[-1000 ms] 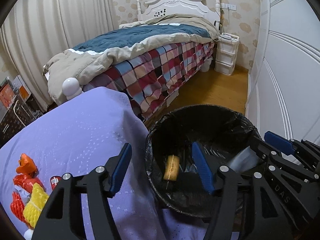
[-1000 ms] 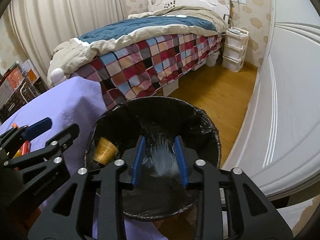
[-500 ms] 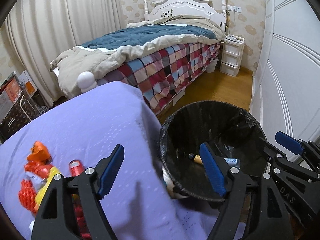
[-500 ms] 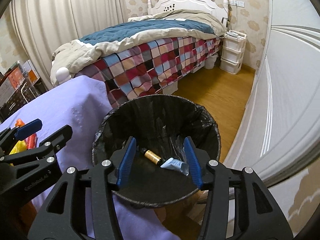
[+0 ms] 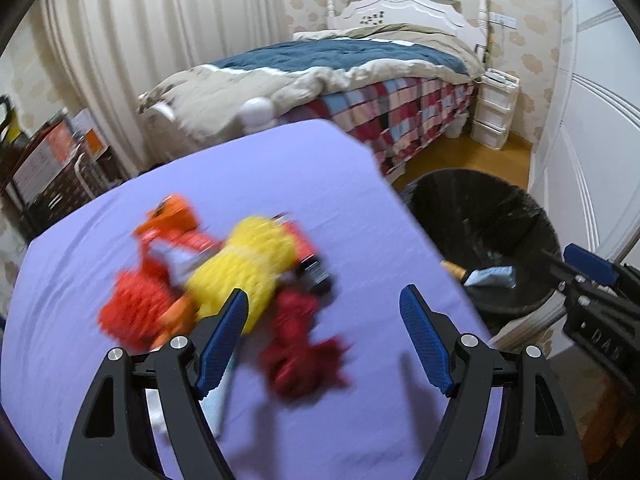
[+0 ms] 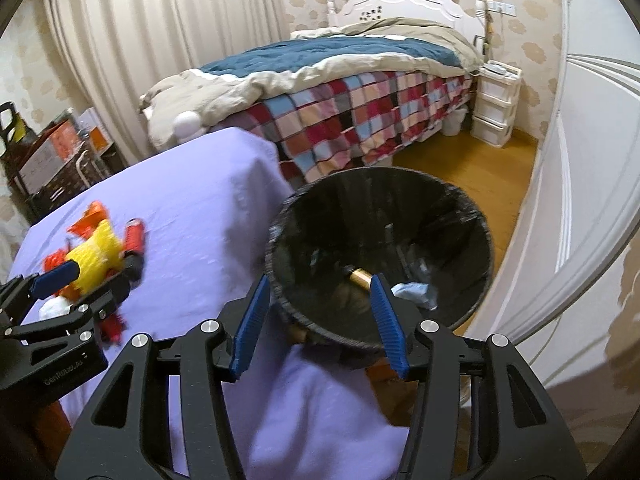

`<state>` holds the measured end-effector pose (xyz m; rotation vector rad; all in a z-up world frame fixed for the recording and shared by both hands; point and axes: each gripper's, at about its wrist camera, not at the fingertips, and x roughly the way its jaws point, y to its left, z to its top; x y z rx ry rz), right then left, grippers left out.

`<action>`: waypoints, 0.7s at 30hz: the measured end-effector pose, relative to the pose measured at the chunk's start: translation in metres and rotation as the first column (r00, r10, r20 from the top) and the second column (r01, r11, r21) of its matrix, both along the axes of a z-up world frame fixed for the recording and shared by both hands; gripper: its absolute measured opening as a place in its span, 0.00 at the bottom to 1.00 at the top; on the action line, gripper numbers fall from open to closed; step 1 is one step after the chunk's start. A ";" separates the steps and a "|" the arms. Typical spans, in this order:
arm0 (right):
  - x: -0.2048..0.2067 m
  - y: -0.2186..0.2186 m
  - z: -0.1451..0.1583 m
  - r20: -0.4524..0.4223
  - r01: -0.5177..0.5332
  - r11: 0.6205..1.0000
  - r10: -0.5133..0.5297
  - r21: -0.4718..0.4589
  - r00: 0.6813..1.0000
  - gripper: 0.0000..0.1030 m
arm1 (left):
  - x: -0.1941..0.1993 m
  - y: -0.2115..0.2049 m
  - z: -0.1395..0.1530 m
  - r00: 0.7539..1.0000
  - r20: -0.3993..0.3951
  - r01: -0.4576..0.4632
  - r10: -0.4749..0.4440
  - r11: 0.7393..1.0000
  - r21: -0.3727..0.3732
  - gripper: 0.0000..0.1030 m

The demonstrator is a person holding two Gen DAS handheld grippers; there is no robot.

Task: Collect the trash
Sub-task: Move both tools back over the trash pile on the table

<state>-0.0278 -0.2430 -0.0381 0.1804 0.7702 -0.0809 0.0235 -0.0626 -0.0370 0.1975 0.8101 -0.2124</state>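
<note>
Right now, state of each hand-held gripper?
Left hand-held gripper: open, holding nothing.
Right hand-held gripper: open, holding nothing.

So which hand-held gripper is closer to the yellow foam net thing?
Left. The left hand-held gripper hangs open right over the yellow foam net on the purple cloth. The right hand-held gripper, open and empty, is over by the black bin.

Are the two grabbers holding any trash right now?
No. The left gripper and the right gripper both have open, empty jaws; a gold tube already lies in the black bin.
</note>
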 end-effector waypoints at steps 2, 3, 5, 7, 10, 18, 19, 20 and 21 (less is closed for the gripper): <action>-0.004 0.014 0.000 0.003 -0.025 1.000 0.025 -0.001 1.000 0.49 | -0.007 0.018 0.001 1.000 0.002 -0.030 0.030 1.000 0.002 0.73; -0.006 0.020 0.000 0.003 -0.038 0.999 0.038 -0.001 0.999 0.49 | -0.010 0.030 0.001 0.999 0.001 -0.049 0.049 0.999 -0.006 0.73; -0.008 0.037 0.000 0.005 -0.075 0.997 0.075 -0.001 0.997 0.49 | -0.016 0.046 0.002 0.997 0.004 -0.079 0.079 0.997 -0.014 0.73; -0.010 0.050 -0.001 0.005 -0.106 0.994 0.106 0.003 0.994 0.51 | -0.021 0.066 0.001 0.994 0.003 -0.113 0.114 0.993 -0.013 0.73; -0.010 0.077 -0.008 -0.010 -0.172 0.985 0.172 0.008 0.985 0.56 | -0.027 0.092 -0.003 0.986 -0.014 -0.168 0.168 0.985 -0.026 0.73; -0.008 0.122 -0.014 -0.033 -0.264 0.964 0.263 -0.031 0.964 0.56 | -0.036 0.130 -0.014 0.970 -0.043 -0.241 0.239 0.968 -0.062 0.76; -0.008 0.123 -0.015 -0.037 -0.265 0.964 0.263 -0.033 0.964 0.56 | -0.037 0.131 -0.015 0.971 -0.047 -0.238 0.235 0.969 -0.071 0.76; -0.007 0.124 -0.016 -0.043 -0.263 0.964 0.262 -0.038 0.964 0.56 | -0.037 0.131 -0.016 0.972 -0.049 -0.234 0.231 0.969 -0.077 0.76; -0.007 0.124 -0.017 -0.047 -0.261 0.964 0.259 -0.041 0.965 0.56 | -0.036 0.130 -0.017 0.973 -0.052 -0.227 0.223 0.970 -0.085 0.76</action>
